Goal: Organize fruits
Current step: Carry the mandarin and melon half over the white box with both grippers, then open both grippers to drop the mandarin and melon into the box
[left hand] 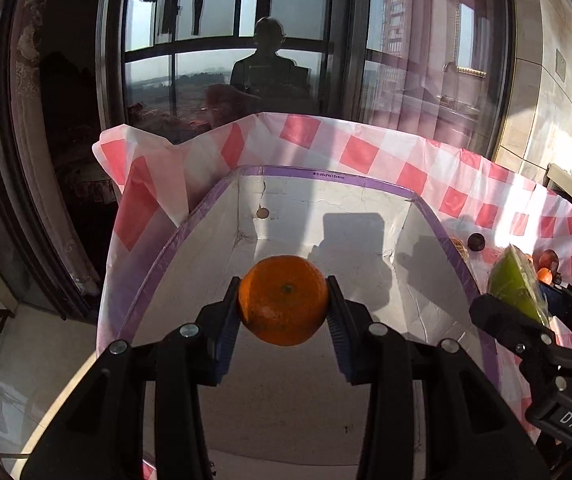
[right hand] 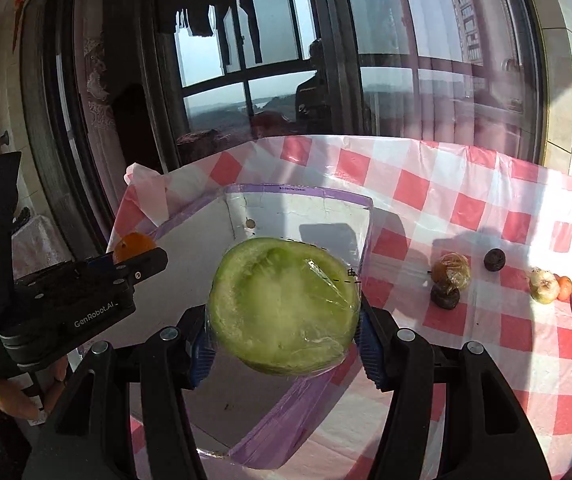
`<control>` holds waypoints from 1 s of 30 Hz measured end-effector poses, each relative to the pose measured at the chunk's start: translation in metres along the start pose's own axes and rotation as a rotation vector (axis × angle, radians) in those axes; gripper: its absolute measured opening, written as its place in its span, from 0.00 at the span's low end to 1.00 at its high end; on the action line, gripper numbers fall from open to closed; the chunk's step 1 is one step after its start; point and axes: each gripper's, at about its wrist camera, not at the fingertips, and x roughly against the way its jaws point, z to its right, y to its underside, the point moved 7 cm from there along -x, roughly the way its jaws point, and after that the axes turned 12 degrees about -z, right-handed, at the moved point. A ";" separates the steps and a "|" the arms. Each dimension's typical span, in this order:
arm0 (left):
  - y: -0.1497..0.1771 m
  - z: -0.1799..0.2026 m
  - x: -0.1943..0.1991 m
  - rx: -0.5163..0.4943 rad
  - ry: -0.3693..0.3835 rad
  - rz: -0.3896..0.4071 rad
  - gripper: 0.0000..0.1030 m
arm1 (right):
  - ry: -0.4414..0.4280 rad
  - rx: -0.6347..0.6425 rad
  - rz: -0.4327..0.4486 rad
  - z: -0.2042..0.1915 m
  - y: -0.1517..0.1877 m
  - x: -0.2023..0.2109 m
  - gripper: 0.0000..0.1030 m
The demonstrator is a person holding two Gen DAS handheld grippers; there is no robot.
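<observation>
While both grip fruit, orange (left hand: 283, 300) hangs over box (left hand: 190, 280).

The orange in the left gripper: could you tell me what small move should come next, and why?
Probably lower it and open the left gripper. The orange is clamped between the fingers and already hangs over the floor of the white box, so only the release seems left. The right gripper holds the wrapped melon half beside it.

Orange (left hand: 283, 300): round, stem scar facing the camera, clamped above the white box (left hand: 366, 216) with purple rim. Cut green melon half (right hand: 284, 306), film-wrapped, pale flesh facing the camera, clamped above the box's right edge. Small fruits (right hand: 450, 276) lie scattered on the checked cloth, right of the box.
</observation>
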 end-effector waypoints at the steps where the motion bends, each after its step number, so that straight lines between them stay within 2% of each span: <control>1: 0.000 -0.003 -0.005 -0.009 -0.002 -0.017 0.40 | 0.016 0.053 -0.037 -0.009 -0.004 -0.010 0.56; 5: -0.008 -0.015 -0.016 -0.049 -0.056 -0.060 0.40 | 0.081 0.203 -0.203 -0.029 -0.007 -0.050 0.56; 8: -0.013 -0.020 -0.035 -0.075 -0.084 -0.149 0.40 | 0.099 0.240 -0.349 -0.025 -0.001 -0.080 0.56; 10: -0.012 -0.020 -0.045 -0.086 -0.062 -0.221 0.40 | 0.126 0.257 -0.421 -0.023 0.006 -0.094 0.56; 12: -0.005 -0.017 -0.054 -0.114 -0.048 -0.295 0.40 | 0.164 0.273 -0.456 -0.018 0.010 -0.099 0.56; 14: 0.003 -0.011 -0.063 -0.143 0.011 -0.378 0.40 | 0.219 0.316 -0.496 -0.017 0.015 -0.106 0.56; 19: 0.016 -0.001 -0.077 -0.220 0.026 -0.488 0.41 | 0.303 0.406 -0.567 -0.023 0.023 -0.117 0.57; 21: 0.020 -0.001 -0.082 -0.226 0.039 -0.531 0.42 | 0.315 0.415 -0.584 -0.023 0.025 -0.118 0.57; 22: 0.020 0.000 -0.083 -0.221 0.054 -0.544 0.45 | 0.307 0.406 -0.589 -0.022 0.026 -0.118 0.60; 23: 0.020 0.000 -0.083 -0.216 0.065 -0.547 0.48 | 0.296 0.395 -0.595 -0.021 0.024 -0.118 0.61; 25: 0.018 -0.003 -0.082 -0.195 0.080 -0.543 0.62 | 0.273 0.378 -0.598 -0.020 0.024 -0.117 0.64; 30: 0.016 -0.004 -0.079 -0.153 0.119 -0.530 0.66 | 0.258 0.349 -0.560 -0.020 0.018 -0.112 0.67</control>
